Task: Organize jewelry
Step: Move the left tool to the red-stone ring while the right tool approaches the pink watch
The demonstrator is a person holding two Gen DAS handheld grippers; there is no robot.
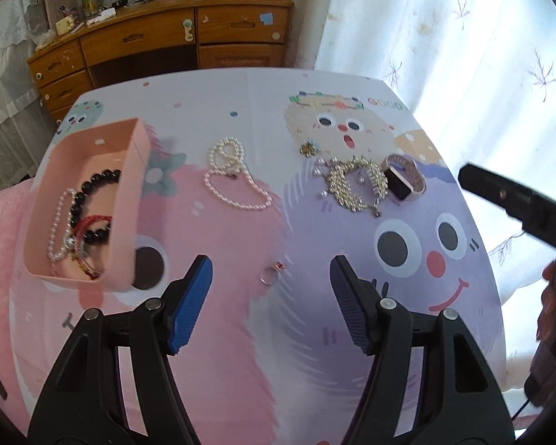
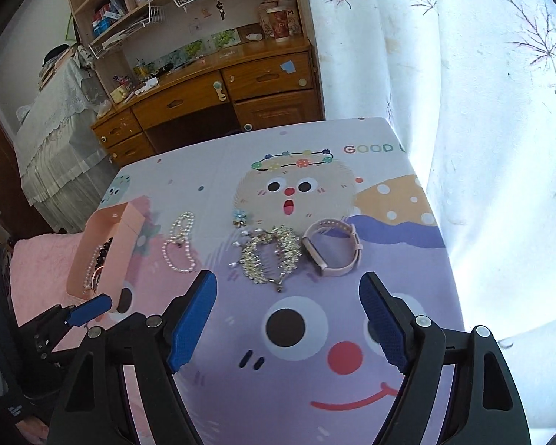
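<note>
Left wrist view: the left tool [image 1: 270, 289] hung wide open and empty, the ring [image 1: 272, 273] lying just ahead between its tips, box [image 1: 89, 200] to the left. The right tool [image 2: 287, 315], equally agape, faced the brooch [image 2: 272, 256].

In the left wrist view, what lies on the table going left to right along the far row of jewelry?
Pink box holding bracelets → pearl necklace → small flower brooch → crystal necklace → pink watch. The small ring lies nearer, between the open left gripper's fingers.
</note>
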